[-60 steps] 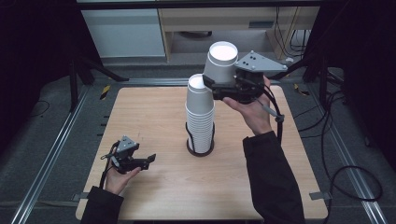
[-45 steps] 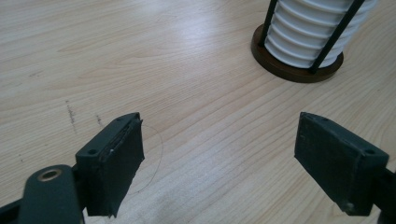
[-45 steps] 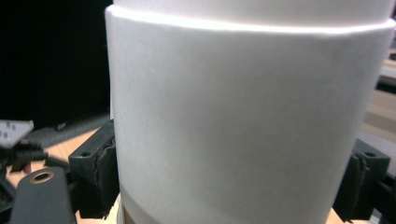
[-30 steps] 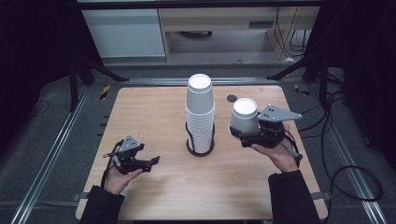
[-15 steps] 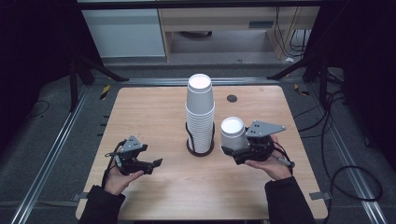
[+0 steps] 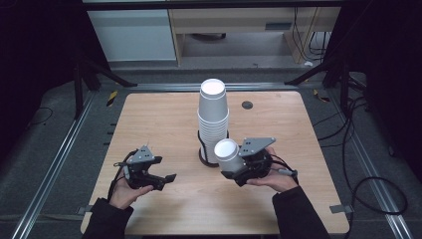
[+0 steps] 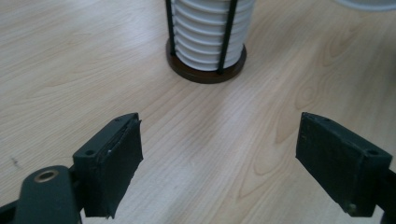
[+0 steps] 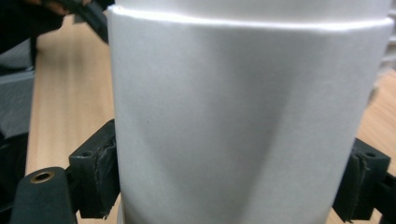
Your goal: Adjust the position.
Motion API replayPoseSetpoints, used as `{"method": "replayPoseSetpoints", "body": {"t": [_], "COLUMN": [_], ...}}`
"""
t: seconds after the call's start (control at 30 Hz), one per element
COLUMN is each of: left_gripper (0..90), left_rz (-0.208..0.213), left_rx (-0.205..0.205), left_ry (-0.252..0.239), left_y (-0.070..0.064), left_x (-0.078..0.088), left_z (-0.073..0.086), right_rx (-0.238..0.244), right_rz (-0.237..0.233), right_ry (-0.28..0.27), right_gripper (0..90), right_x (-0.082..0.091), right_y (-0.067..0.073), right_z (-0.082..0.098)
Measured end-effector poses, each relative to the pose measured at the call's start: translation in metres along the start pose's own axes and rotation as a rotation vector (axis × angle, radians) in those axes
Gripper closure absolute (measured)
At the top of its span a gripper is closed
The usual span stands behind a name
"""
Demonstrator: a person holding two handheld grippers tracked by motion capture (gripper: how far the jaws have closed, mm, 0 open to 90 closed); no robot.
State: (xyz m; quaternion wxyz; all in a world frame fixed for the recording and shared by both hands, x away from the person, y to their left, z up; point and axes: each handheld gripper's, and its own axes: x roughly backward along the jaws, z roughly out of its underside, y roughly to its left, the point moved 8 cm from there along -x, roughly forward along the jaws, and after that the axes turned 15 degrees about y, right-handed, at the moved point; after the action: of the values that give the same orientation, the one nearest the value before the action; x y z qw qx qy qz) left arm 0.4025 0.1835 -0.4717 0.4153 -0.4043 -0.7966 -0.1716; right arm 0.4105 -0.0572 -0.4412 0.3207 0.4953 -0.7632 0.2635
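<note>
Beside stack (image 6: 213,119), right tool (image 6: 232,168) grips cup (image 6: 227,155).

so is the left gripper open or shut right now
Open: in its own view the left gripper has its two jaws spread wide over bare table, nothing between them.

One cup stack (image 6: 213,119), one loose cup (image 6: 227,155)
</note>
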Motion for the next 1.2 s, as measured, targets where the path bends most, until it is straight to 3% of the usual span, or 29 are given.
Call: {"method": "replayPoseSetpoints", "body": {"t": [0.27, 0.63, 1.2], "left_gripper": [12.5, 12.0, 11.2], "left_rz": [0.046, 0.09, 0.154], "left_rx": [-0.042, -0.099, -0.189], "left_ry": [0.01, 0.018, 0.016], "left_y": [-0.012, -0.026, -0.041], "left_x": [0.003, 0.002, -0.002], "left_z": [-0.004, -0.007, -0.012], "right_rx": [0.083, 0.15, 0.227], "right_rz": [-0.055, -0.123, -0.16], "right_ry": [0.074, 0.123, 0.206], "right_gripper": [14.6, 14.6, 14.8], "right_x": [-0.024, -0.055, -0.082], "right_y": [0.014, 0.031, 0.044], "right_z": [-0.008, -0.016, -0.018]}}
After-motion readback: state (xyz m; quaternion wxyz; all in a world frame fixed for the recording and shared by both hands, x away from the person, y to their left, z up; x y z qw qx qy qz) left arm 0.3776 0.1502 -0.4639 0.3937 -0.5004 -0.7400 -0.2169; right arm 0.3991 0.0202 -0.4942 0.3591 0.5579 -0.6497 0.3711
